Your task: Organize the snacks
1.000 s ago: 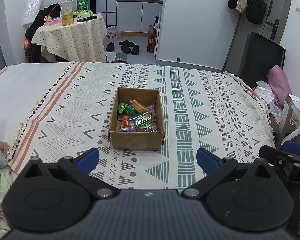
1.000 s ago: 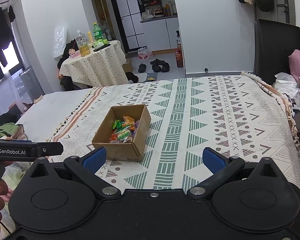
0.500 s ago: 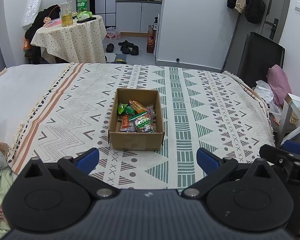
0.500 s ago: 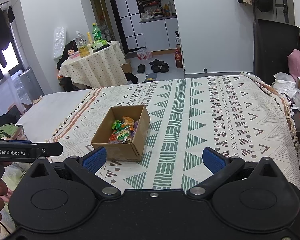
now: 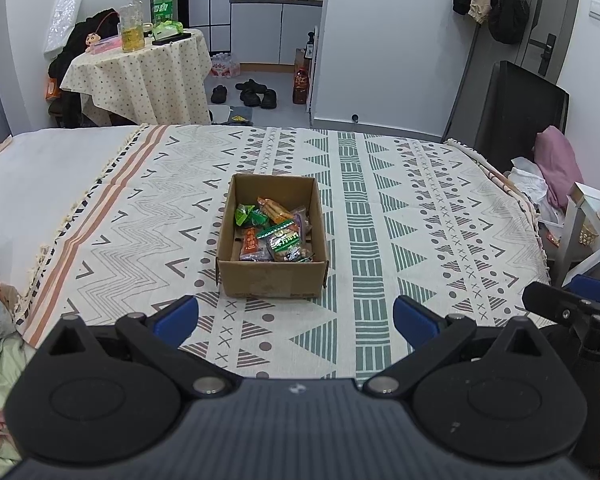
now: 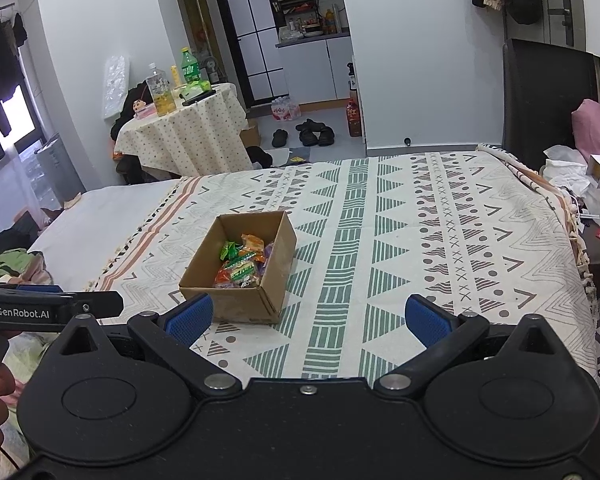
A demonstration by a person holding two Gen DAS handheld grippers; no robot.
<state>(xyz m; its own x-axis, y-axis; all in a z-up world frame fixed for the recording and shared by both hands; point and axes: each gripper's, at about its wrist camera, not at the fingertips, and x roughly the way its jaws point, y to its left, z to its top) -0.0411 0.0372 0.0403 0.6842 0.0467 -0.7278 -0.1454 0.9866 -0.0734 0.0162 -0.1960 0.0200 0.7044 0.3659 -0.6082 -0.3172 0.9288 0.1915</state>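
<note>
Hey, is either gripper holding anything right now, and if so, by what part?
Nothing is held. The left gripper and right gripper are both open and empty, short of the cardboard box with the snack packets inside it.

Left hand-held gripper (image 5: 296, 318) with blue fingertips (image 5: 177, 315) spread wide and empty, cardboard box (image 5: 271, 276) just ahead on patterned bedspread (image 5: 400, 216), snack packets (image 5: 274, 236) inside, right hand-held gripper (image 5: 572, 304) at right edge.

The open brown cardboard box (image 5: 271, 276) sits mid-blanket on the patterned woven bed cover (image 5: 400, 216) (colourful snack packets (image 5: 274, 234) inside), the cloth-draped round table (image 5: 140, 76) at eleven o'clock beyond.
</note>
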